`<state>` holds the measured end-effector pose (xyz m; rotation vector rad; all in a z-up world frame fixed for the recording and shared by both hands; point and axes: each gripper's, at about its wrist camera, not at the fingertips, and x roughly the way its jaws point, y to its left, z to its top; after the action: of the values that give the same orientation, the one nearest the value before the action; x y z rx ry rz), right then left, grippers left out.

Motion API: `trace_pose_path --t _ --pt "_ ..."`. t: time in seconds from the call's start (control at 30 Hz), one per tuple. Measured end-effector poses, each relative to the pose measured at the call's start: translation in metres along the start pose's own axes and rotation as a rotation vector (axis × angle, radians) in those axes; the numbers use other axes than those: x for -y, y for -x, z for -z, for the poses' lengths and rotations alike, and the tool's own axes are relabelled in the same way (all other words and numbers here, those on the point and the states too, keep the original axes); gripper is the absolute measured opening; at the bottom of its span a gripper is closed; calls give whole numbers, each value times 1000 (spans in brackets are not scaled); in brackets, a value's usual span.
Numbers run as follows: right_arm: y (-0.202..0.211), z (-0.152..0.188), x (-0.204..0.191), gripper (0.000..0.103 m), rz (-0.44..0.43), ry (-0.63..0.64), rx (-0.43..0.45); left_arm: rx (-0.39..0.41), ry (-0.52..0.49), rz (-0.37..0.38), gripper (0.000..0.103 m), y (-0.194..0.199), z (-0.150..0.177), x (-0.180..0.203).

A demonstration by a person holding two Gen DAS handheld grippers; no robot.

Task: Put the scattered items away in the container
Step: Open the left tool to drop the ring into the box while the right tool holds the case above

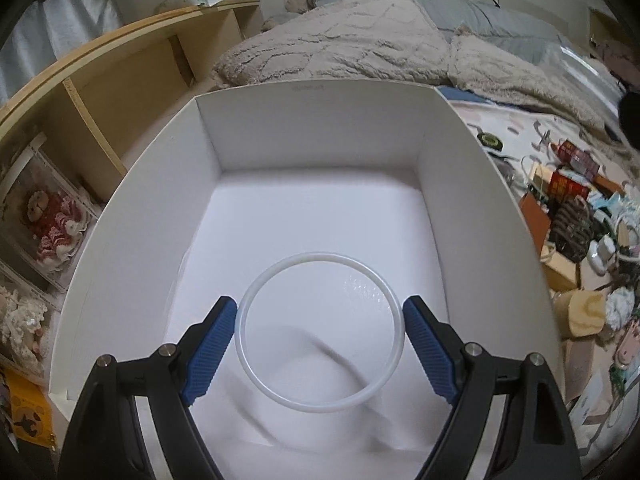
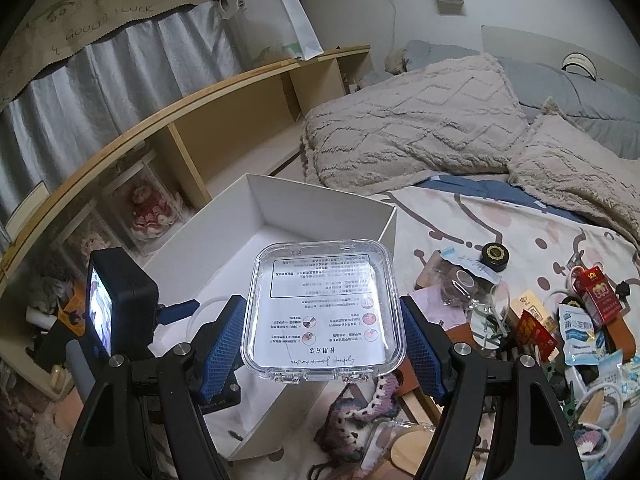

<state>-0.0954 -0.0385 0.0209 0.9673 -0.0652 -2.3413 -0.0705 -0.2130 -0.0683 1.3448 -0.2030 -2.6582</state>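
A white open box [image 1: 320, 92] fills the left wrist view. My left gripper [image 1: 320, 310] hangs inside it, its blue pads [image 1: 218, 340] pressed on both sides of a translucent white ring [image 1: 320, 407] held just above the box floor. In the right wrist view, my right gripper [image 2: 322, 308] is shut on a clear plastic case [image 2: 320, 276] with a printed sheet inside. The case hovers over the box [image 2: 320, 204] near its right wall. The left tool's black body [image 2: 120, 300] shows at the left, over the box.
Scattered items lie on the patterned bedsheet right of the box: a black round tin [image 2: 495, 255], a red packet [image 2: 600, 292], a blue-white sachet [image 2: 576, 328], a knitted piece [image 2: 360, 408]. A wooden shelf [image 2: 240, 120] runs behind the box, fluffy blankets [image 2: 400, 128] beyond.
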Motion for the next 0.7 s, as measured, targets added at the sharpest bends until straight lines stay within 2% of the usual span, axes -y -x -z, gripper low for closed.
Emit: trace_pose_path --t 0.13,0.27,0.3,0.57,0.7 --pt "-6 -1 -2 76 4 1 -11 2 7 6 85 0 0 -1" --pt "-14 -3 -4 76 1 -4 -30 24 44 24 101 5 -1 -5" --pt "-16 -3 -4 76 3 -4 -35 30 50 31 102 6 -1 -6" --pt "-32 -2 -12 76 21 17 -61 76 111 29 102 20 0 -18" --pt "-42 -2 -15 76 26 18 -75 149 199 -34 102 41 0 -40"
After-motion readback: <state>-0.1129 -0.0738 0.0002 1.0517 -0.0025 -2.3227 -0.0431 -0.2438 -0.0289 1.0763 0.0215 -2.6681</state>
